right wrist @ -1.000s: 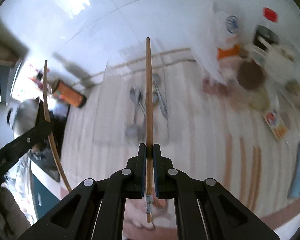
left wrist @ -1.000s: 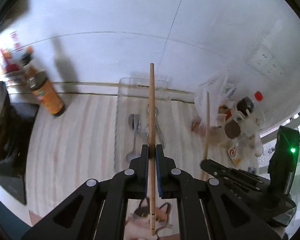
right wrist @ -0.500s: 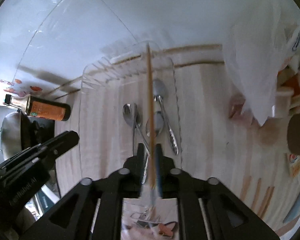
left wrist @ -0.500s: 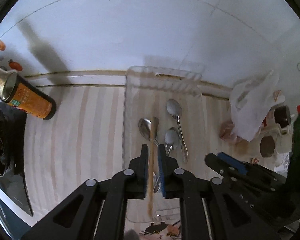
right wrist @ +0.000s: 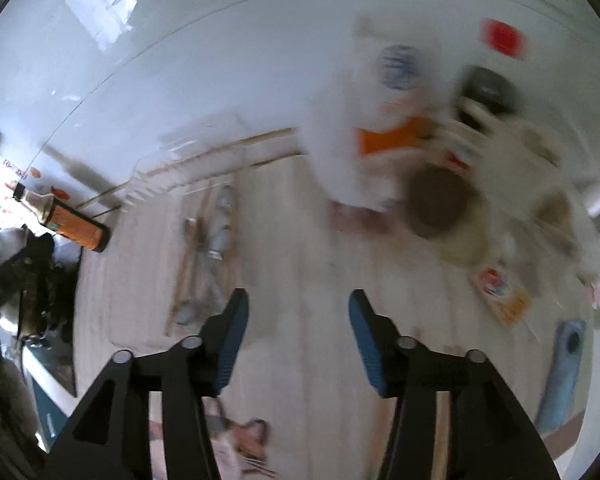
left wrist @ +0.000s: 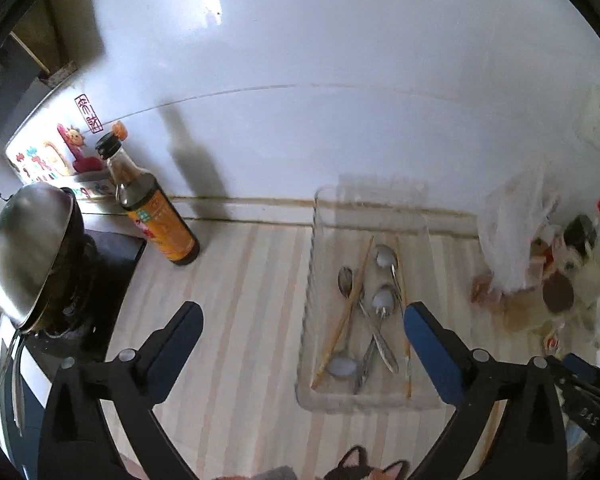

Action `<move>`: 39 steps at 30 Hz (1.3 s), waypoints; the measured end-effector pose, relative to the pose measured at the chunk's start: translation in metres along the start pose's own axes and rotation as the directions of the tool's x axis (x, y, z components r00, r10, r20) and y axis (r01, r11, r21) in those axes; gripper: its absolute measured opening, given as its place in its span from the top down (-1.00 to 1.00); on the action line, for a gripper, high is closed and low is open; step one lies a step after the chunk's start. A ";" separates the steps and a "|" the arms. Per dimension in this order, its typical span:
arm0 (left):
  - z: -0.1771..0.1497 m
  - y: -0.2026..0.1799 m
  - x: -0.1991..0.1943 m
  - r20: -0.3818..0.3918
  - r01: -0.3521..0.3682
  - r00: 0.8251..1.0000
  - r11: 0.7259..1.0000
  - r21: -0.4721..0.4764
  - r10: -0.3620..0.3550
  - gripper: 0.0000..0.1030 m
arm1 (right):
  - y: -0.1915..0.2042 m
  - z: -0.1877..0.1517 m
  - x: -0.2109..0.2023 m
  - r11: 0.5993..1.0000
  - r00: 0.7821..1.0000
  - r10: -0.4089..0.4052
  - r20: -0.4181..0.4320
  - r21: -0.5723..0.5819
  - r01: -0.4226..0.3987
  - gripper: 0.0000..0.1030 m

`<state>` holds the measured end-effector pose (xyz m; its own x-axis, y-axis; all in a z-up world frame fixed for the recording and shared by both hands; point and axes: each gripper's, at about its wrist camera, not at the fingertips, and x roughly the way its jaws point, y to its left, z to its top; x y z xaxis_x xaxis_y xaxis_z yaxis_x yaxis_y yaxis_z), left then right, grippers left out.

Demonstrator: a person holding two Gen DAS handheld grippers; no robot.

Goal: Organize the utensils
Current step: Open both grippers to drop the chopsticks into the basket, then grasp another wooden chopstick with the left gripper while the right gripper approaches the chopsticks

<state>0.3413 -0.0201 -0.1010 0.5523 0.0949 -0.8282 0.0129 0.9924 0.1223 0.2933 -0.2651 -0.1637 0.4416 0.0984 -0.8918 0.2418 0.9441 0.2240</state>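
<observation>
Chopsticks — two thin wooden chopsticks — lie inside the clear rectangular plastic tray on the pale striped countertop, crossed among four metal spoons, one stick slanting along the left of the pile and the other running near the right wall. The left gripper hovers over the tray's near-left part with its blue-padded fingers spread wide and nothing between them; the right gripper is likewise wide apart and empty, aimed at bare counter just right of the tray, its view smeared by blur. The likeliest trouble from here is a careless sweep: the tray looks light, so a finger catching its rim could slide or tip it and scatter the jumbled cutlery. More wooden sticks seem to lie on the counter at the far right, too blurred to be sure, and reaching for them passes close to the white plastic bag and the cluster of jars beside it — easy to snag. The tall dark sauce bottle with an orange label stands well clear on the left.
</observation>
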 end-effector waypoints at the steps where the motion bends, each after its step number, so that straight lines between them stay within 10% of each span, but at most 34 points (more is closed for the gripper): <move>1: -0.007 -0.005 -0.001 0.000 -0.011 1.000 1.000 0.013 0.011 -1.00 | -0.013 -0.010 -0.003 1.000 1.000 -0.025 0.000 0.013 0.025 -0.12; 8: -0.062 -0.061 -0.004 -0.061 -0.020 0.998 0.997 0.069 0.024 -1.00 | -0.101 -0.062 -0.014 0.989 0.997 -0.048 -0.060 0.137 0.056 -0.07; 11: -0.085 -0.091 0.001 -0.086 -0.008 0.996 0.993 0.120 0.019 -0.99 | -0.130 -0.082 -0.011 0.985 0.994 -0.044 -0.103 0.163 0.061 0.52; 14: -0.108 -0.125 0.013 -0.166 0.083 0.984 0.985 0.153 -0.057 -0.94 | -0.152 -0.099 -0.007 0.982 0.992 -0.039 -0.122 0.179 0.061 0.63; 22: -0.168 -0.221 0.069 -0.439 0.275 0.888 0.925 0.263 -0.140 -0.40 | -0.183 -0.124 0.021 0.976 0.982 -0.005 -0.190 0.212 0.046 0.63; 25: -0.180 -0.239 0.084 -0.469 0.274 0.877 0.912 0.304 -0.107 -0.21 | -0.185 -0.133 0.030 0.979 0.976 0.009 -0.216 0.198 0.035 0.63; 31: -0.181 -0.236 0.091 -0.474 0.286 0.872 0.915 0.285 -0.125 0.87 | -0.179 -0.143 0.044 0.985 0.967 0.027 -0.252 0.171 0.017 0.62; 39: -0.196 -0.171 0.090 -0.500 0.193 0.865 0.953 0.232 -0.053 0.89 | -0.159 -0.144 0.042 0.993 0.972 0.025 -0.235 0.121 0.004 0.62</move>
<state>0.2254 -0.1657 -0.3036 0.0604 0.0681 -0.9958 0.3119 0.9464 0.0837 0.1493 -0.3659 -0.2932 0.2319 0.1933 -0.9533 0.3460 0.8996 0.2666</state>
